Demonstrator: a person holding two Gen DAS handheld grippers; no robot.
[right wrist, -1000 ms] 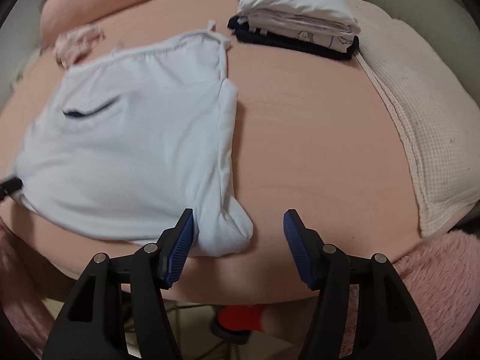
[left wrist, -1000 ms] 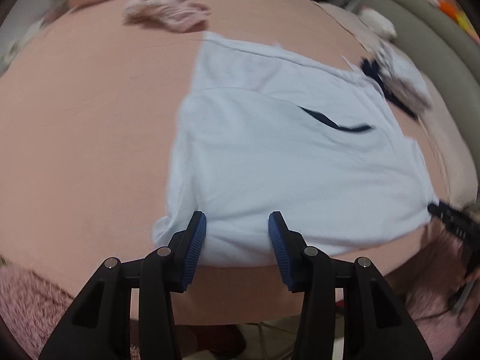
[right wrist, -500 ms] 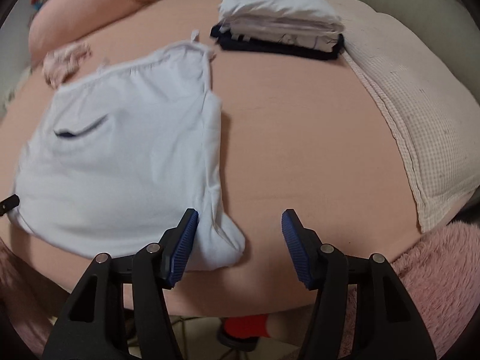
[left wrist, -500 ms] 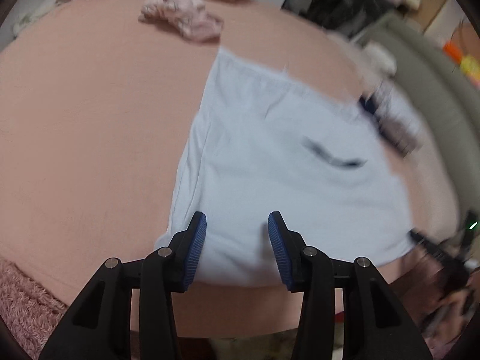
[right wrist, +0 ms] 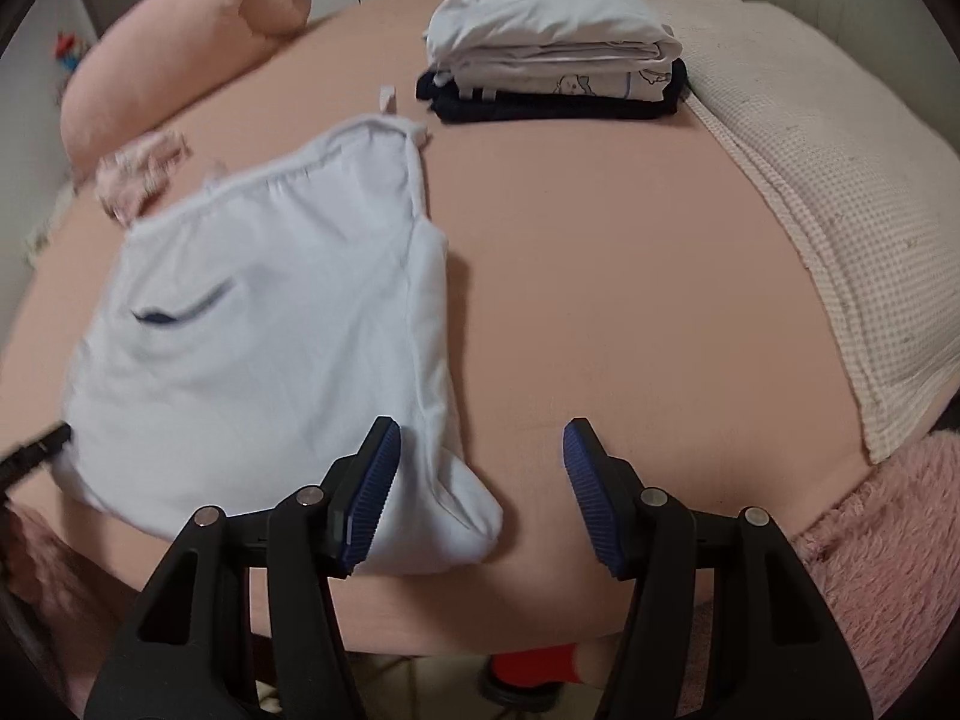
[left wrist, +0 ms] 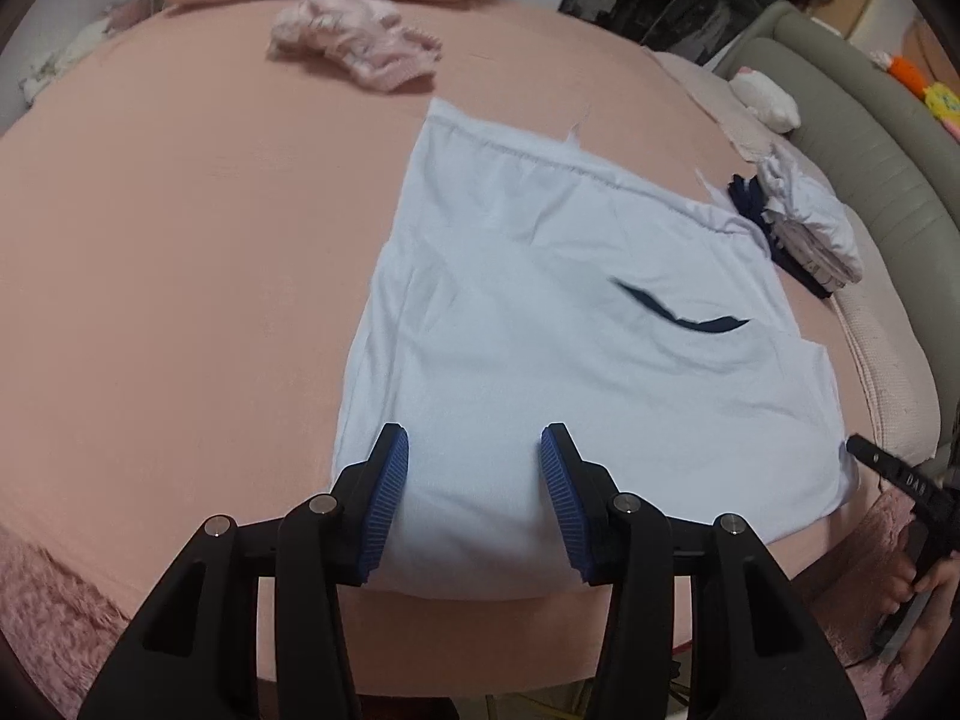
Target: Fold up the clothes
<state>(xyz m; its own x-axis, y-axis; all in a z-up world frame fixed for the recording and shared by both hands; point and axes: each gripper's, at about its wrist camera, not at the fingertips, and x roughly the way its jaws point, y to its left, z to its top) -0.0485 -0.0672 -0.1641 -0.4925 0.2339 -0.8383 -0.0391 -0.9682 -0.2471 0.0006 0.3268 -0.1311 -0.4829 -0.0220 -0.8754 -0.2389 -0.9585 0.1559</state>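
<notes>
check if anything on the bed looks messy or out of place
One thing stands out: the small pink garment lies crumpled near the pillows, unfolded, while the folded stack sits neat at the far side. The light blue garment lies spread flat, though its near right corner is bunched up.

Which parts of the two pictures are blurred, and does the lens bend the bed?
Left wrist view: mostly sharp; the light blue garment shows clear folds, and the bed's edge curves strongly. Right wrist view: the garment's left side and the pink cloth are smeared; the folded pile is sharper.
</notes>
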